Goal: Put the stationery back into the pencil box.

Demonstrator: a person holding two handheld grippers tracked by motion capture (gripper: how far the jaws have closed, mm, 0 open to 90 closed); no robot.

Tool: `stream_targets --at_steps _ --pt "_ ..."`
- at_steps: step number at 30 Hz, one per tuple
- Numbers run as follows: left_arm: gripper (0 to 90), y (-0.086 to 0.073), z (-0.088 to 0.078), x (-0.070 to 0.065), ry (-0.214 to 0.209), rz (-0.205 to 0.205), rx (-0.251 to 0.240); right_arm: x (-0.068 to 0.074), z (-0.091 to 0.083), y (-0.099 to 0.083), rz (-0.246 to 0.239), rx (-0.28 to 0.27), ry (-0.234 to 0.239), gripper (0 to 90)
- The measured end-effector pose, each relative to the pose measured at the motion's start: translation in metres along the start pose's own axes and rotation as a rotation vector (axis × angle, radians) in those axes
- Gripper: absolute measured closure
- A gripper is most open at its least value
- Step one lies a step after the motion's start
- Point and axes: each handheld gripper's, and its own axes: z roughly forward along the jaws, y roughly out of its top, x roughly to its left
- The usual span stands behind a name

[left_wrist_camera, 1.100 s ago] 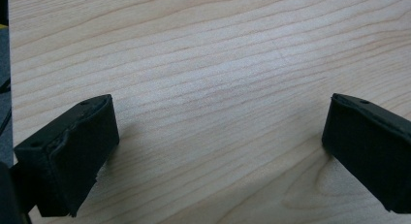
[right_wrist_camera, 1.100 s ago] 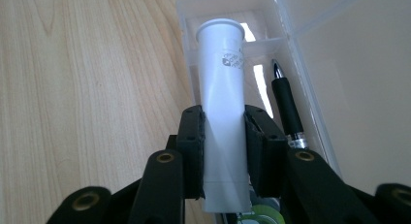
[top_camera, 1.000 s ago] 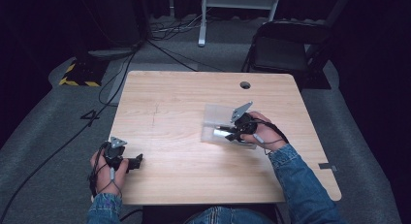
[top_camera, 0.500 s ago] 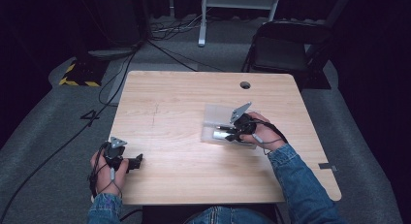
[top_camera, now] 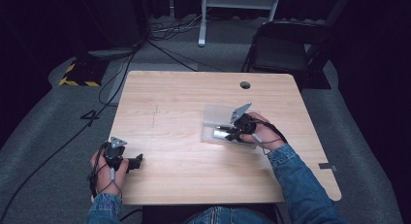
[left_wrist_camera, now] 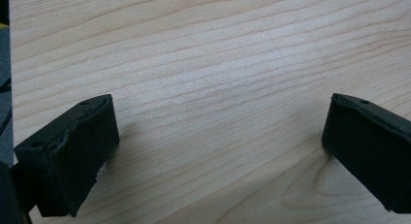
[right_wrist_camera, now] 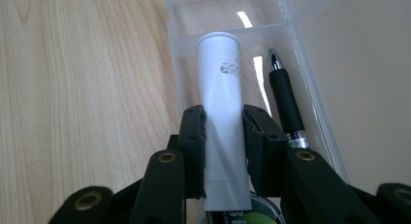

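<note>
high view: a pale wooden table [top_camera: 184,136] carries a clear plastic compartment box [top_camera: 215,118] right of its middle. the right gripper [top_camera: 231,132] lies over the box's near half, pointing toward the table's left, with a white cylindrical tube [top_camera: 221,134] sticking out past its tips. the left gripper [top_camera: 135,161] sits at the table's near left edge, well apart from the box, so the right hand is plainly the nearer one to the work.

left gripper view: the two black jaws stand wide apart over bare wood grain, with nothing between them.

right gripper view: the right gripper [right_wrist_camera: 223,132] is clamped on the white tube [right_wrist_camera: 222,103], one pad pressing each side at about mid-length. the tube's long axis runs straight ahead along the jaws, cap end farthest away, and lines up with the long narrow compartment of the clear box [right_wrist_camera: 310,83]. a black pen with a silver tip [right_wrist_camera: 285,98] lies in that same compartment, just beside the tube on its right and parallel to it. whether the tube rests on the box floor or hangs just above it i cannot tell. i judge the next move depends on keeping the tube parallel to the compartment walls and clear of the pen.
</note>
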Motion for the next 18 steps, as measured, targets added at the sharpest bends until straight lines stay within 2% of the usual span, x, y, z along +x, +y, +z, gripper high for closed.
stream_targets --at_steps 7,11,13,18 --pt "0.2 0.000 0.000 0.000 0.000 -0.001 0.000 -0.001 -0.001 0.000 -0.004 -0.012 -0.016 64.9" --pt "0.1 0.000 0.000 0.000 0.002 0.001 -0.002 -0.001 -0.007 0.000 0.013 -0.031 -0.021 61.5" --pt "0.1 0.001 0.001 0.000 -0.001 0.005 -0.002 0.001 -0.016 0.001 0.024 -0.034 -0.040 59.4" --pt "0.1 0.002 0.002 0.000 -0.002 0.003 -0.003 0.003 -0.026 0.000 0.035 -0.016 -0.057 59.9"
